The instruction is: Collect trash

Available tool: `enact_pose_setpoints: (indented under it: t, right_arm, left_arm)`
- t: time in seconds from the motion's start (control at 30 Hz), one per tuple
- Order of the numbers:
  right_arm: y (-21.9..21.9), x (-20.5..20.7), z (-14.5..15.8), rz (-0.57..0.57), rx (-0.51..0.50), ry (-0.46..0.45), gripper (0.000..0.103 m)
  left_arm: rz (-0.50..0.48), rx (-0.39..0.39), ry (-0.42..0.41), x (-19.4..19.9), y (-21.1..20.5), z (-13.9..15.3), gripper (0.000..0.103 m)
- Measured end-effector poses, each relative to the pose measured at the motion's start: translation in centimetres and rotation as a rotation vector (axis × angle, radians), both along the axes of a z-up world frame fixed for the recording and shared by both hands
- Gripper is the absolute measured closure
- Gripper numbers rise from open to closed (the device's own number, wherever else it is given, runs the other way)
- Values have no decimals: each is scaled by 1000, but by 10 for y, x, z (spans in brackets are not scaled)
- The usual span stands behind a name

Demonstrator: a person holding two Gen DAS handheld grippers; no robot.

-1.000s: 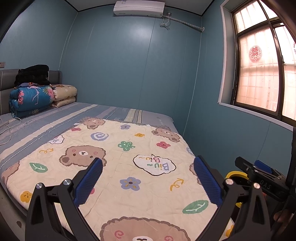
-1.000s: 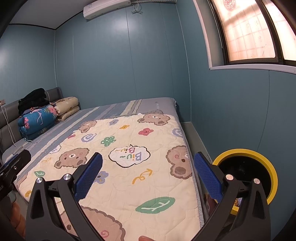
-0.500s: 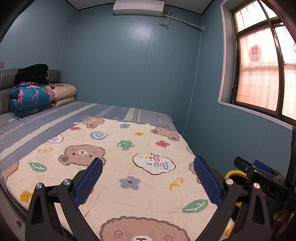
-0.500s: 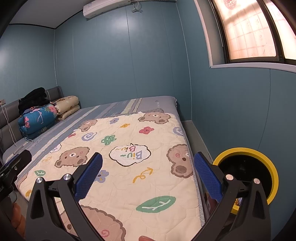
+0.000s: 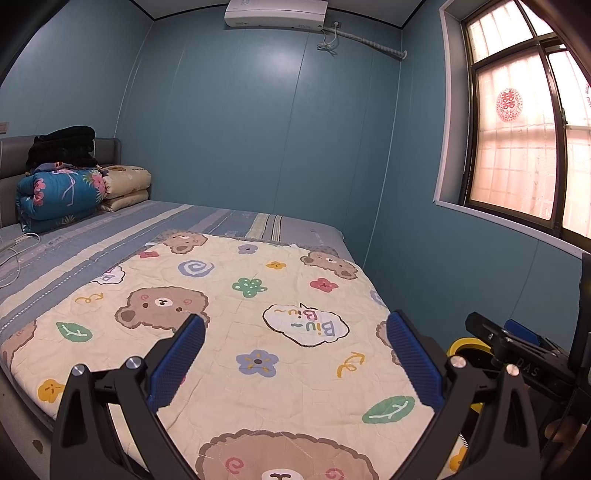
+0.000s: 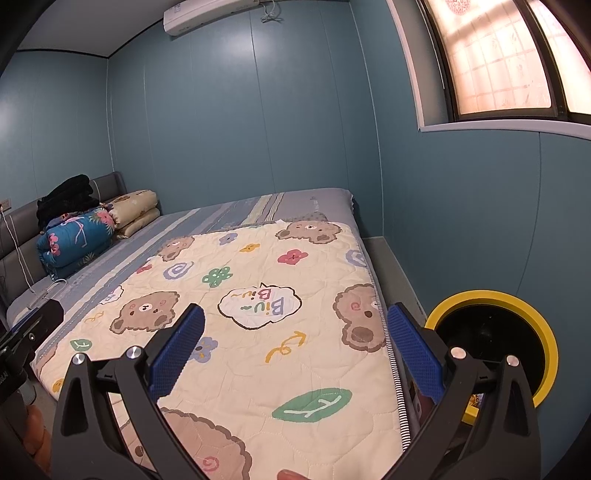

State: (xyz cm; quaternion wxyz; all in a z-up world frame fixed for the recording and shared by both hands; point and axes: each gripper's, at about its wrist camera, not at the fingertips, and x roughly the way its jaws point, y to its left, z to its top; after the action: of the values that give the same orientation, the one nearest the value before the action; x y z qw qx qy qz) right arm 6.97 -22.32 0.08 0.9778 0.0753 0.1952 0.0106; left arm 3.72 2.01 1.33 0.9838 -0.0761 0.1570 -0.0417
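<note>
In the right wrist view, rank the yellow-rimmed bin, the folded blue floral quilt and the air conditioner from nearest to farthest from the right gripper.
From the right gripper, open over the bed:
1. Yellow-rimmed bin, on the floor right beside it.
2. Folded blue floral quilt, far left at the headboard.
3. Air conditioner, high on the far wall.

Blue walls around my view, bed with bear quilt, lit window right, air conditioner above.
</note>
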Motion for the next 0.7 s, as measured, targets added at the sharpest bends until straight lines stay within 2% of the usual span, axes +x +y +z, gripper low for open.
enact_pose_setpoints:
  t: [0.7]
  right_arm:
    - [2,-1,-5,0,11,16,8]
  left_arm:
    - [-5,2,10,2,-2,-3,8]
